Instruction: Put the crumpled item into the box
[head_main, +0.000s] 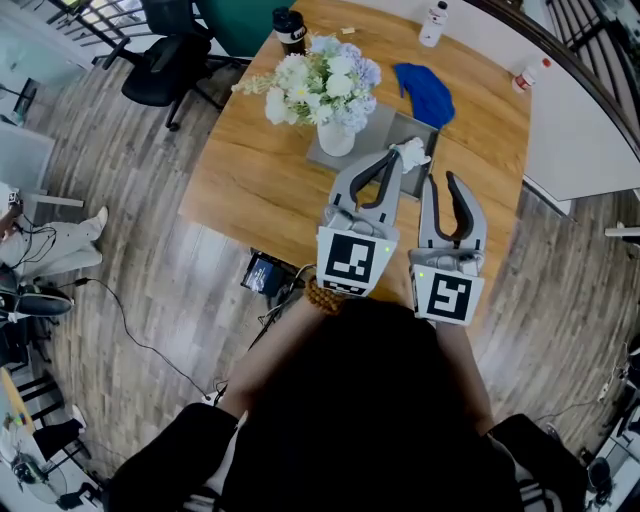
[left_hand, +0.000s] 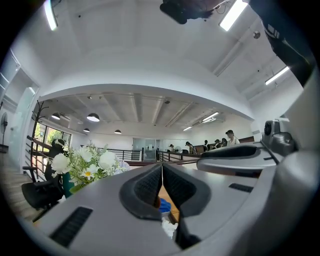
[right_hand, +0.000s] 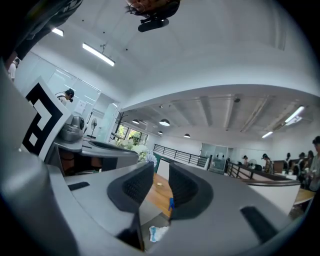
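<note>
Small white crumpled wad (head_main: 411, 152), likely paper or tissue: feather-light, soft, springy, squashes under any pinch, hardly slips; best nipped across its bulkiest fold. Seems to rest on the flat grey box (head_main: 418, 132), toward its 3 o'clock edge in the head view, just off the tip of the left gripper (left_hand: 162, 167), ribbed black pads pressed together, nothing seen between. Right gripper (right_hand: 161, 181) at 5 o'clock of the wad, jaws narrowly spread, empty. White vase of pale flowers (head_main: 335, 135) at 9 o'clock, rumpled blue cloth (head_main: 425, 92) at 12, smooth wooden table (head_main: 250, 170) beneath
</note>
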